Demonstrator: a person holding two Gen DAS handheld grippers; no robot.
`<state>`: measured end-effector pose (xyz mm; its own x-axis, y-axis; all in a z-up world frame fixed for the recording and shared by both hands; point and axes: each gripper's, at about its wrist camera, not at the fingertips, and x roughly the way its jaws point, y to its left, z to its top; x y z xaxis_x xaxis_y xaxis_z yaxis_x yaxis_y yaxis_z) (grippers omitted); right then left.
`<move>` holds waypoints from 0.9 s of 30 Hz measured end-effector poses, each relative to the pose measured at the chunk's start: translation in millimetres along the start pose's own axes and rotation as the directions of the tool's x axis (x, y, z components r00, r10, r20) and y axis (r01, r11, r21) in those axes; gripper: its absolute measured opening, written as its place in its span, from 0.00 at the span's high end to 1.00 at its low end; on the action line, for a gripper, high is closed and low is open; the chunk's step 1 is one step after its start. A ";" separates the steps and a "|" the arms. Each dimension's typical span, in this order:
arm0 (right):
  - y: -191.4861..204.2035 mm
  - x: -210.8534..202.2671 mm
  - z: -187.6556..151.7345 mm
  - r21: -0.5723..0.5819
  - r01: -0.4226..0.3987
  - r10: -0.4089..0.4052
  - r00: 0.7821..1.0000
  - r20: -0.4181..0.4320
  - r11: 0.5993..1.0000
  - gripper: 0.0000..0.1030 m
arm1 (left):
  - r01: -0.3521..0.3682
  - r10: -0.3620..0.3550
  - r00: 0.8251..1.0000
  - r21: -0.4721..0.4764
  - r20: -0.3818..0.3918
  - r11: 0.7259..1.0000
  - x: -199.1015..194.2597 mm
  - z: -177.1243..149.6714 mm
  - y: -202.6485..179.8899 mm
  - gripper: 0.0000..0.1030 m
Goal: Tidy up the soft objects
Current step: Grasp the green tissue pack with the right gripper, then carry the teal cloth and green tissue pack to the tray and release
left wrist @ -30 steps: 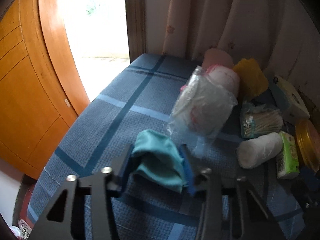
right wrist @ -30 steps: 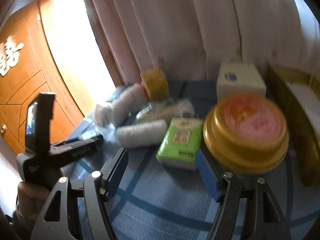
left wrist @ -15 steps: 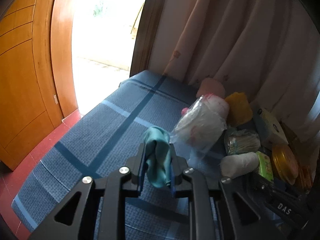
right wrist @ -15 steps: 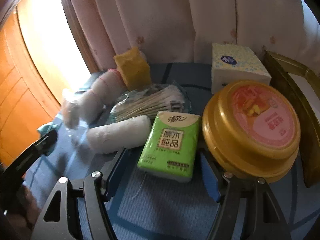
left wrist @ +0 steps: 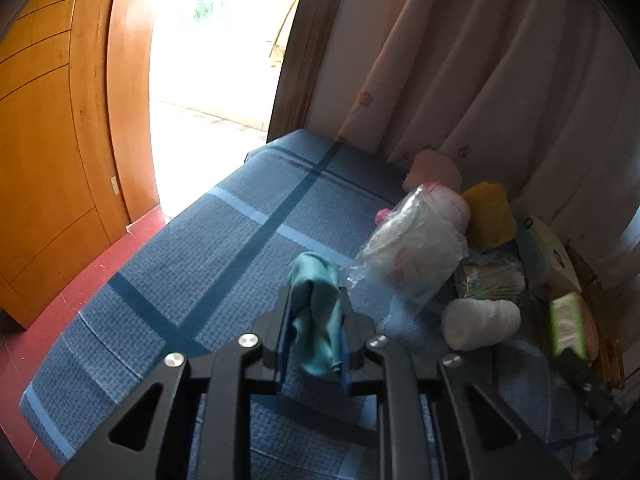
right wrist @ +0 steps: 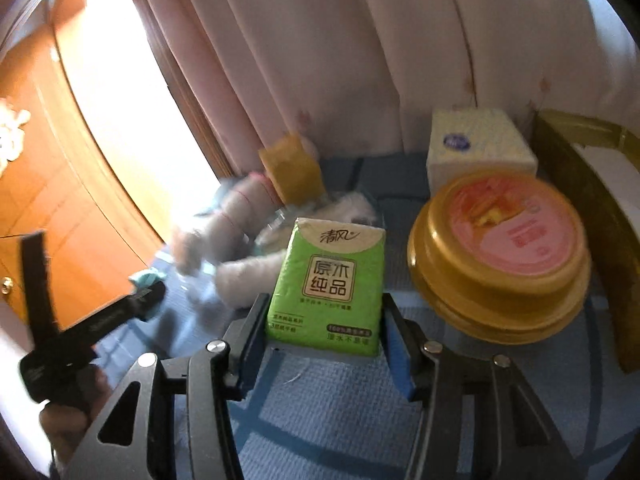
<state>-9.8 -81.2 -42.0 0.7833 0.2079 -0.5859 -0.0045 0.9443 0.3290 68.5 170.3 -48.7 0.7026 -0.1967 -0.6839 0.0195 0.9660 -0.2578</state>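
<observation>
A teal cloth [left wrist: 316, 312] hangs bunched between the pads of my left gripper [left wrist: 315, 300], which is shut on it just above the blue checked surface [left wrist: 200, 280]. In the right wrist view a green tissue pack [right wrist: 328, 280] stands tilted up between the fingers of my right gripper [right wrist: 324, 304]. That gripper's jaws are closing, and both blue pads lie against the pack's sides. The same pack [left wrist: 566, 326] shows blurred at the right edge of the left wrist view. The left gripper [right wrist: 148, 296] with its cloth appears at the far left of the right wrist view.
A gold round tin [right wrist: 500, 256] sits just right of the pack, with a white tissue box [right wrist: 476, 148] behind it. A yellow sponge [right wrist: 292, 168], a bagged white bundle [left wrist: 416, 248], a swab bag [left wrist: 492, 280] and a white roll [left wrist: 480, 324] line the curtain side. The surface's left edge drops to red floor.
The left gripper's jaws closed on the teal cloth and bunched it up between them. The right gripper's fingers came in around the green pack, which now stands tilted up between them.
</observation>
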 end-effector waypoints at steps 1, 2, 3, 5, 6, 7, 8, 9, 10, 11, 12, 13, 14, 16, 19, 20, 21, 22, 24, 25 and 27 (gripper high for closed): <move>-0.7 -5.4 -1.0 -0.003 -0.008 0.008 1.000 0.021 1.000 0.47 | -0.003 0.003 1.000 -0.001 0.002 1.000 -0.2 -0.1 0.3 0.83; -1.1 -11.9 -2.6 -0.009 -0.013 0.013 0.999 0.044 1.000 0.47 | -0.008 0.008 1.000 -0.003 0.006 1.000 -0.8 -0.6 0.3 0.83; -1.2 -16.3 -3.4 -0.017 -0.018 0.019 0.998 0.063 1.000 0.47 | -0.015 0.015 1.000 -0.004 0.011 1.000 -1.7 -0.8 0.6 0.83; -3.0 -24.7 -5.9 -0.051 -0.030 0.035 0.994 0.104 0.998 0.47 | -0.044 0.045 0.999 -0.008 0.028 0.999 -4.8 -1.9 0.1 0.83; -1.8 -29.7 -9.0 -0.073 -0.020 0.029 0.992 0.125 0.997 0.47 | -0.061 0.061 0.997 -0.009 0.042 0.998 -7.4 -2.9 -0.7 0.83; -1.8 -33.8 -11.5 -0.085 -0.012 0.023 0.990 0.138 0.996 0.47 | -0.070 0.070 0.996 -0.008 0.055 0.998 -10.1 -3.7 -1.7 0.83; -1.6 -37.6 -13.5 -0.099 0.000 0.016 0.988 0.153 0.995 0.47 | -0.079 0.080 0.994 -0.007 0.070 0.997 -13.1 -5.0 -3.4 0.83; -1.6 -41.2 -14.9 -0.114 0.012 0.007 0.986 0.166 0.993 0.47 | -0.087 0.087 0.992 -0.007 0.089 0.996 -16.7 -7.2 -6.2 0.83; -1.6 -42.8 -14.1 -0.122 0.020 0.002 0.985 0.174 0.992 0.47 | -0.086 0.086 0.991 -0.007 0.101 0.996 -19.2 -8.7 -9.0 0.83; -3.3 -45.7 -14.1 -0.126 0.026 -0.003 0.983 0.185 0.992 0.47 | -0.081 0.081 0.991 -0.006 0.111 0.997 -21.5 -10.3 -12.0 0.83; -5.2 -49.4 -13.8 -0.128 0.033 -0.007 0.980 0.196 0.991 0.47 | -0.077 0.076 0.990 -0.003 0.117 0.997 -23.3 -11.6 -14.6 0.83; -6.0 -52.2 -13.3 -0.132 0.039 -0.012 0.978 0.206 0.990 0.47 | -0.073 0.072 0.990 0.004 0.123 0.997 -25.1 -12.8 -19.1 0.83; -5.7 -55.7 -13.3 -0.136 0.047 -0.017 0.977 0.213 0.990 0.47 | -0.067 0.065 0.989 0.015 0.129 0.998 -26.7 -13.9 -24.8 0.83; -11.2 -58.9 -12.3 -0.140 0.065 -0.031 0.973 0.231 0.988 0.47 | -0.040 0.035 0.989 0.032 0.142 0.999 -31.3 -15.2 -33.9 0.83; -20.3 -67.9 -9.9 -0.136 0.088 -0.050 0.964 0.260 0.987 0.47 | -0.004 -0.005 0.983 0.051 0.184 0.999 -41.4 -16.5 -49.3 0.83; -22.3 -73.0 -9.6 -0.142 0.112 -0.068 0.957 0.281 0.984 0.47 | -0.002 -0.010 0.979 0.061 0.205 0.998 -45.5 -17.4 -55.0 0.83; -23.9 -78.0 -8.2 -0.150 0.142 -0.091 0.948 0.304 0.978 0.47 | -0.002 -0.014 0.974 0.073 0.225 0.997 -48.6 -18.0 -61.0 0.83; -25.3 -82.7 -6.8 -0.154 0.158 -0.102 0.942 0.319 0.975 0.47 | -0.002 -0.020 0.971 0.089 0.237 0.996 -50.7 -18.3 -68.4 0.83; -31.7 -90.1 -2.1 -0.148 0.175 -0.114 0.930 0.348 0.973 0.47 | -0.003 -0.027 0.968 0.119 0.249 0.993 -51.2 -18.4 -83.0 0.83; -35.5 -94.0 -0.4 -0.143 0.194 -0.130 0.920 0.371 0.971 0.47 | -0.003 -0.029 0.967 0.128 0.252 0.992 -51.1 -18.6 -88.5 0.83; -42.6 -98.6 1.6 -0.141 0.240 -0.163 0.895 0.414 0.960 0.47 | -0.001 -0.038 0.966 0.151 0.256 0.989 -50.0 -20.3 -100.6 0.83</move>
<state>-85.9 -142.3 2.9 0.9596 -0.0738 -0.2716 0.0963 0.9929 0.0705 17.0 79.6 -2.4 0.8599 -0.1835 -0.4763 0.1256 0.9805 -0.1511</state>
